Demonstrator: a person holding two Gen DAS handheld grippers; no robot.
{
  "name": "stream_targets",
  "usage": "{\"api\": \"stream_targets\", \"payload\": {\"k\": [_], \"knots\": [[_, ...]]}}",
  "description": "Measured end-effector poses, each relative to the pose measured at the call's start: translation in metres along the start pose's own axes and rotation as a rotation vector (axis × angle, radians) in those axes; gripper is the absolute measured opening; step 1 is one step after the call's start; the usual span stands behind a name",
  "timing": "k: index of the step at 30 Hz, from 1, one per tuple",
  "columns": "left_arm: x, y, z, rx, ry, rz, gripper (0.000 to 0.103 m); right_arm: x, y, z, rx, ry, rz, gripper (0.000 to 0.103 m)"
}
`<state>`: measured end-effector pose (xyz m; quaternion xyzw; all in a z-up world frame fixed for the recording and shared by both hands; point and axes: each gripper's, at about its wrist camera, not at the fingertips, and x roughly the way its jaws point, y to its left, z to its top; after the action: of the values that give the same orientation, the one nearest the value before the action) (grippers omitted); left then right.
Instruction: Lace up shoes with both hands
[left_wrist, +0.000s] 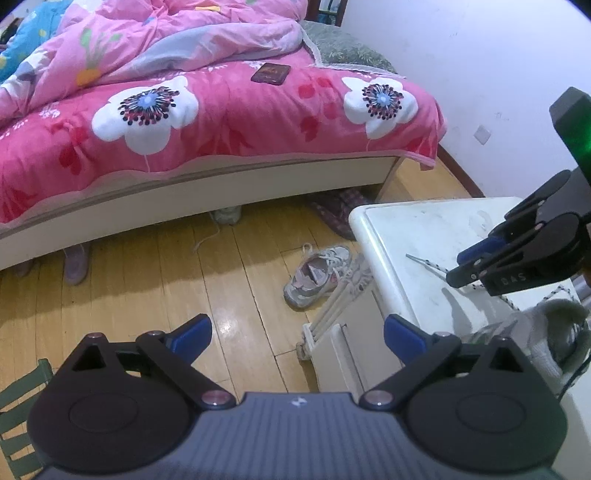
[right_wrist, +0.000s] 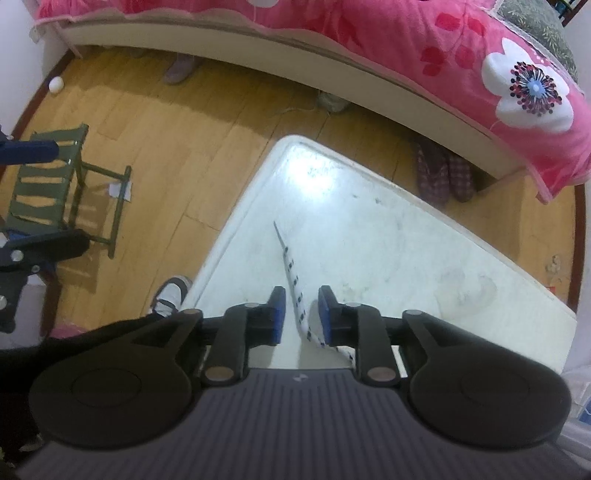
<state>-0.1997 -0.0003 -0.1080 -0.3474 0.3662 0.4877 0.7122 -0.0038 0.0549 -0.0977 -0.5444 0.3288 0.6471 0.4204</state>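
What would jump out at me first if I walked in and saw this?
The bright pink flowered bedspread fills the far side of the room, with a dark phone lying on it. Nearer, a white tabletop carries a white shoelace with dark flecks, which runs between the slightly parted jaws of the right gripper. A worn sneaker lies on the wooden floor beside the table.
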Motion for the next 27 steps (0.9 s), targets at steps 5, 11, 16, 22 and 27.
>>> {"api": "stream_targets", "payload": {"k": [5, 11, 16, 22, 27], "knots": [[0.011, 0.009, 0.010, -0.022, 0.087, 0.043, 0.100, 0.006, -0.004, 0.005, 0.009, 0.003, 0.024, 0.020], [0.015, 0.014, 0.018, -0.009, 0.120, 0.124, 0.100, 0.012, -0.007, 0.006, 0.032, -0.006, 0.059, 0.019], [0.012, 0.017, 0.022, -0.006, 0.084, 0.158, 0.099, 0.012, -0.012, 0.005, 0.064, -0.021, 0.063, 0.009], [-0.006, 0.012, 0.032, -0.015, 0.009, 0.130, 0.098, 0.008, -0.030, -0.003, 0.180, -0.074, 0.100, 0.003], [-0.017, -0.009, 0.034, 0.022, -0.021, 0.070, 0.098, -0.019, -0.056, -0.020, 0.320, -0.186, 0.089, 0.003]]}}
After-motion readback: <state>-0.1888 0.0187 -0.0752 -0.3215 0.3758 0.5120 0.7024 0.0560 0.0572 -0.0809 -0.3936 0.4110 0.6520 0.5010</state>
